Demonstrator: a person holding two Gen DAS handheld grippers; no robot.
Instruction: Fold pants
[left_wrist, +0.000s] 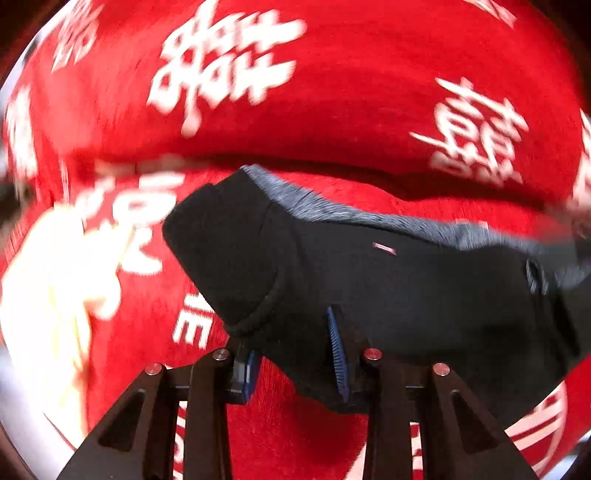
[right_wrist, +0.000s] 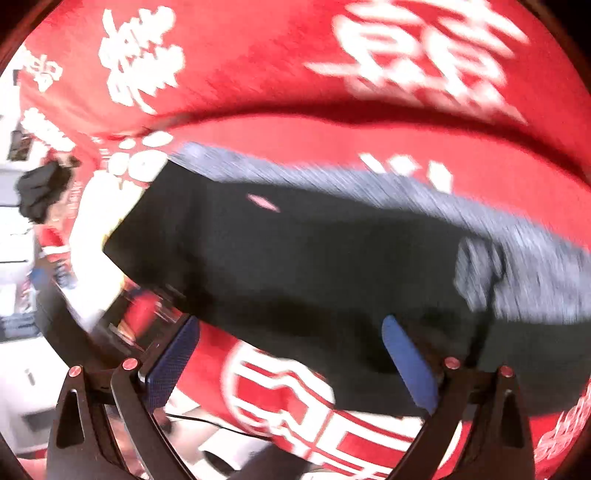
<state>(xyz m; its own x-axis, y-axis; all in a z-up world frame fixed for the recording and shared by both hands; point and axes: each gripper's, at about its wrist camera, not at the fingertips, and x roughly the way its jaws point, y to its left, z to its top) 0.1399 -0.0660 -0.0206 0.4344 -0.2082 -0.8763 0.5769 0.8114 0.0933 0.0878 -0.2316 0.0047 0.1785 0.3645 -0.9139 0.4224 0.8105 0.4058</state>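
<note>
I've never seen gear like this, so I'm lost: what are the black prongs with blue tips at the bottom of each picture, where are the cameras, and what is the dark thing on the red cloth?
There is no robot here. A person holds a two-finger gripper in each hand, and a wide-angle camera on each looks along its fingers. One picture comes from the left gripper, the other from the right gripper. The dark thing is a pair of black pants lying on a red cloth with white characters. The left gripper seems to pinch the pants' edge; the right stands wide open.
</note>
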